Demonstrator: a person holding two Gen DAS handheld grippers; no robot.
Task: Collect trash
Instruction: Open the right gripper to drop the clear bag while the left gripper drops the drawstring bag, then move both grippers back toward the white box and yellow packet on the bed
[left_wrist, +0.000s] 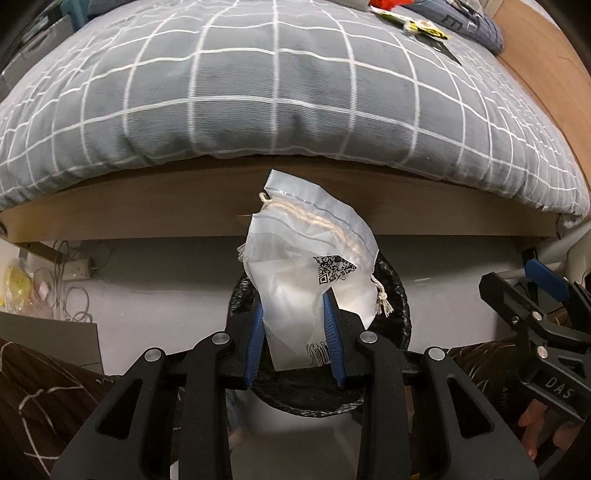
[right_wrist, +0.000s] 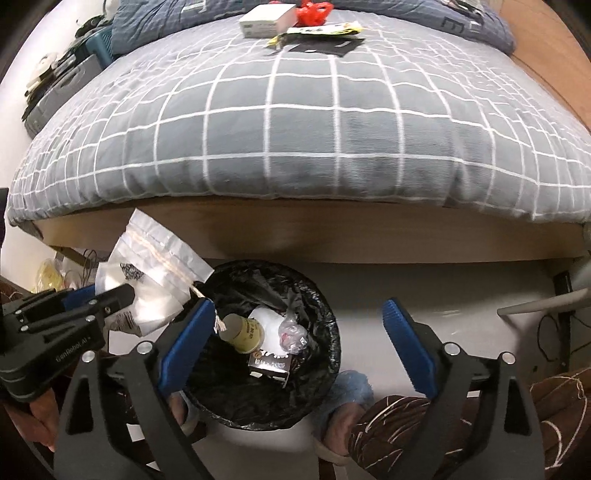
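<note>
Left wrist: my left claw (left_wrist: 294, 314) was clamped on a plastic bag (left_wrist: 308, 258), held over the bin (left_wrist: 400, 295) by the bed (left_wrist: 277, 92).

Right wrist: my right claw (right_wrist: 299, 332) stood apart, empty, above the bin (right_wrist: 325, 317). Risk: the limp bag (right_wrist: 155, 266) hung at the rim's left edge; released there, it could slide outside.

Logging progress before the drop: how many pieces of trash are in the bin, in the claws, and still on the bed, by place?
In the bin: 4 (cup, white paper, clear wrapper, small box)
In the left claw: 1 (plastic bag)
On the bed: 4 (white box, red bag, yellow packet, black sheet)
Total: 9
</note>
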